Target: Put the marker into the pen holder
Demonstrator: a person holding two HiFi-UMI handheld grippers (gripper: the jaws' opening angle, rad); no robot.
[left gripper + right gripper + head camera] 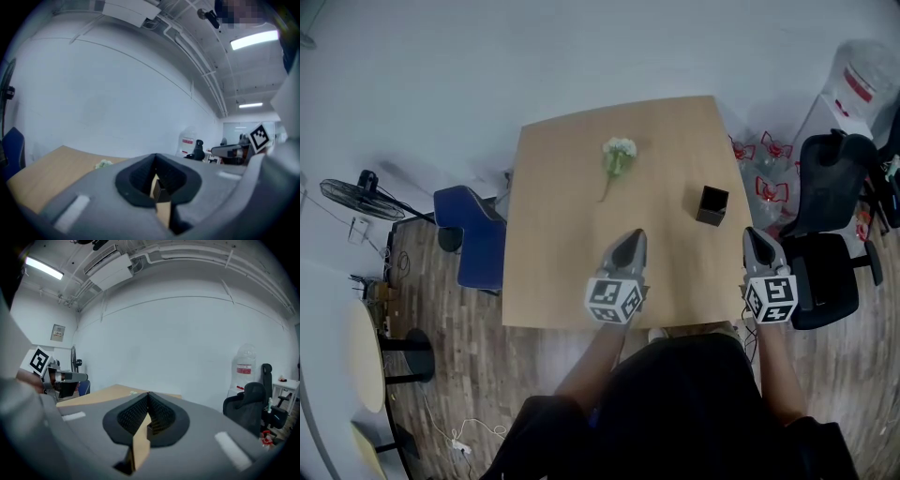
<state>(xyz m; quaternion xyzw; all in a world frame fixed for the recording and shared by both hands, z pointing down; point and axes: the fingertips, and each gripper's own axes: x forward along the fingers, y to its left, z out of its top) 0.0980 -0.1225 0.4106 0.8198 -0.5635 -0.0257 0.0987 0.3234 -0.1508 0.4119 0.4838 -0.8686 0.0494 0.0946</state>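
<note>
Though apart: pen holder (712, 205), flowers (619, 153) (white).

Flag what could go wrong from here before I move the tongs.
1. No marker shows on the table, only a flower sprig and the pen holder: there may be nothing to grasp.
2. The left tongs and right tongs are shut and empty; open them before reaching.
3. The pen holder stands near the table's right edge; a nudge might tip it.

Grey grippers (635, 234), marker cubes (614, 300), black clothing (675, 403)
</note>
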